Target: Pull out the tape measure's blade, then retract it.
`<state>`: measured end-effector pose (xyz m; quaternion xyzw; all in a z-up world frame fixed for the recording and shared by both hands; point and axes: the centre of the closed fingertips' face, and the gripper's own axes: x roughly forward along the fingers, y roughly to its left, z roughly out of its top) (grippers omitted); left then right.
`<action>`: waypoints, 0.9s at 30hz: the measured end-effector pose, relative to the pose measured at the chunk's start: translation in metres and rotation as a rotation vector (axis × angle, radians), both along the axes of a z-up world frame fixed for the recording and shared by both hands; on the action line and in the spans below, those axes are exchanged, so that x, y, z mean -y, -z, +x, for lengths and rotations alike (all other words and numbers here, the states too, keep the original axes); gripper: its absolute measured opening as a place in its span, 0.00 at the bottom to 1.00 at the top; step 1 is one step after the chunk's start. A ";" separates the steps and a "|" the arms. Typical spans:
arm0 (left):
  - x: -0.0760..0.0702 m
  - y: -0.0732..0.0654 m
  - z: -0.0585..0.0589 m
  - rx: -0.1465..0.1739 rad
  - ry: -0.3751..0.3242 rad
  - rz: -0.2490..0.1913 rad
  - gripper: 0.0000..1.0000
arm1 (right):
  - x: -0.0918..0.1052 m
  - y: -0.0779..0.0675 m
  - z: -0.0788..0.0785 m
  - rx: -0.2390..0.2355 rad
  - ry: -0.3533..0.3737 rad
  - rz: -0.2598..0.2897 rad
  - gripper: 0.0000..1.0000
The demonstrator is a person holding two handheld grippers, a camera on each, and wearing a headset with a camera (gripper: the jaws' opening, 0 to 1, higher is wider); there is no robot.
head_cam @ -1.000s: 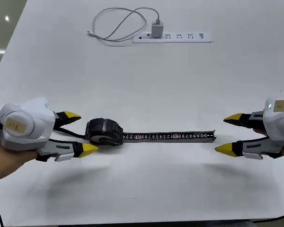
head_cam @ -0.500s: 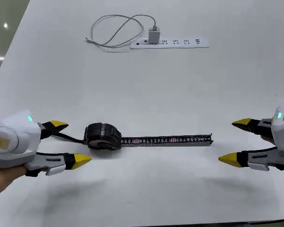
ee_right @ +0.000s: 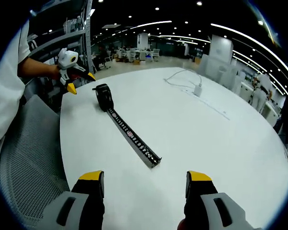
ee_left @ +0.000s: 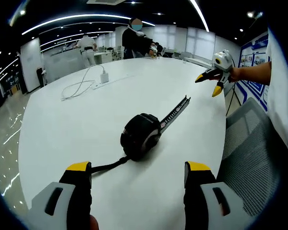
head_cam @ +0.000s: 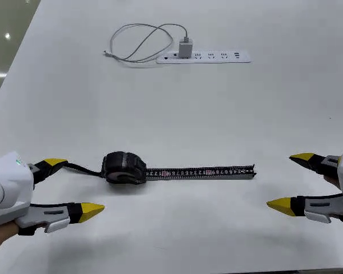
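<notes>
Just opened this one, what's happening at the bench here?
A person holds a gripper in each hand over a white table. The tape measure lies between them with its blade pulled out flat on the table, not yet retracted. Neither gripper touches it. The left gripper is open beside the case, near its strap. The right gripper is open and stands apart from the blade's tip. A power strip lies at the far side.
</notes>
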<state>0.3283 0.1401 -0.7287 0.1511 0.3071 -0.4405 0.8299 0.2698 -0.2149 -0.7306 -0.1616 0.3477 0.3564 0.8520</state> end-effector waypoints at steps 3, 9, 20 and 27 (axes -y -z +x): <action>-0.003 0.000 -0.004 -0.003 -0.014 -0.011 0.79 | 0.002 0.001 -0.003 0.003 0.011 -0.015 0.70; -0.008 0.002 -0.013 -0.002 -0.040 -0.029 0.82 | 0.000 0.000 -0.010 0.005 0.031 0.006 0.74; -0.009 -0.001 -0.027 0.013 -0.068 -0.063 0.85 | 0.000 -0.002 -0.024 0.008 0.055 0.019 0.80; -0.016 0.005 -0.036 0.006 -0.093 -0.056 0.87 | 0.003 -0.002 -0.034 -0.002 0.069 0.023 0.84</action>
